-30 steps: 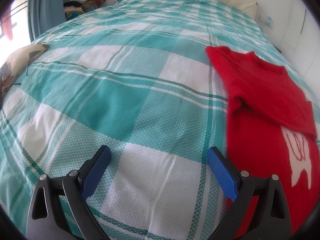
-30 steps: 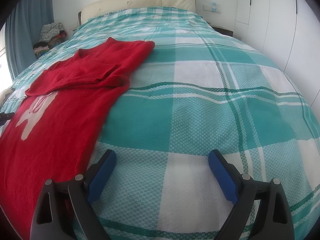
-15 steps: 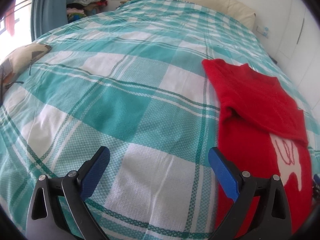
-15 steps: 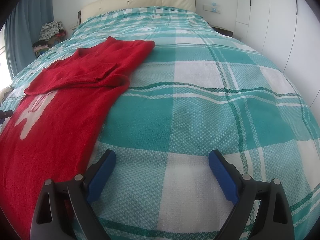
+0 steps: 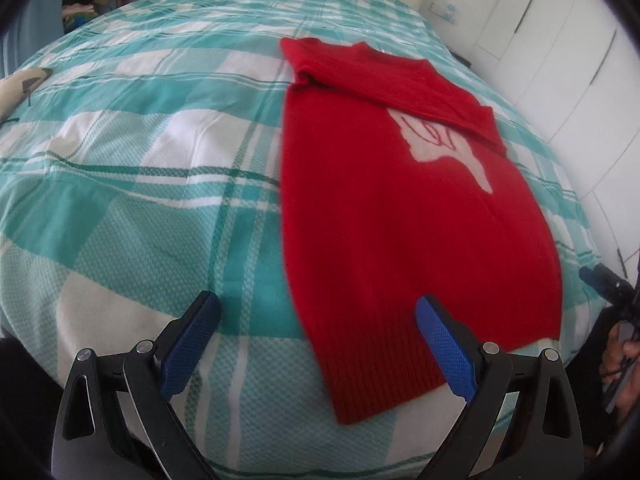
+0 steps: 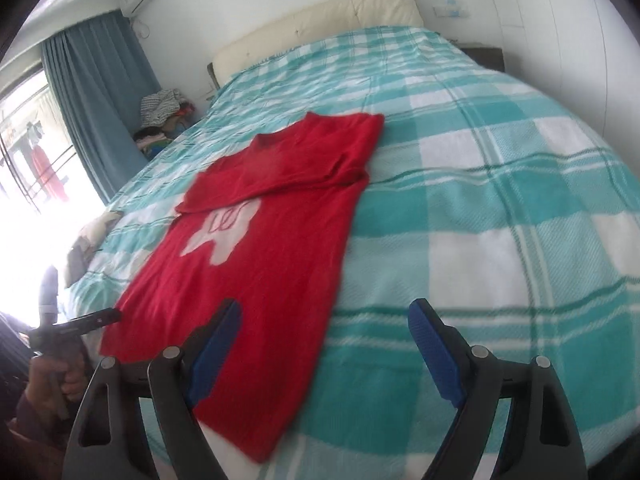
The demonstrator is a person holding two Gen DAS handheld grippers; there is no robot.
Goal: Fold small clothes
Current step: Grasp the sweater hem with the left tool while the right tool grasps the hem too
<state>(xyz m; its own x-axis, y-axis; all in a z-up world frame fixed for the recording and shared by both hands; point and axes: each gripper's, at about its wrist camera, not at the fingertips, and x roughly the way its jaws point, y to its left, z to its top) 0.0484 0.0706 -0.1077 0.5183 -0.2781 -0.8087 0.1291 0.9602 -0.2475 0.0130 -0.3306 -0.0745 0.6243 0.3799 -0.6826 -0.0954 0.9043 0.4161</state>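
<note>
A small red sweater (image 5: 404, 216) with a white motif lies flat on the teal checked bed, its sleeves folded across the chest. It also shows in the right wrist view (image 6: 264, 264). My left gripper (image 5: 316, 344) is open and empty above the sweater's near left hem corner. My right gripper (image 6: 324, 352) is open and empty above the sweater's near right hem edge. Each gripper shows at the edge of the other's view, the right one (image 5: 608, 284) and the left one (image 6: 76, 324).
The teal and white checked bedspread (image 6: 480, 208) covers the whole bed. A cream headboard (image 6: 320, 20) stands at the far end. A clothes pile (image 6: 164, 112) sits by the blue curtain (image 6: 96, 80). White wardrobe doors (image 5: 560, 40) stand on the right. A beige cushion (image 5: 20, 84) lies at the left edge.
Both grippers have pulled back toward the foot of the bed and risen. The whole sweater down to its hem is now in view. Both stay open.
</note>
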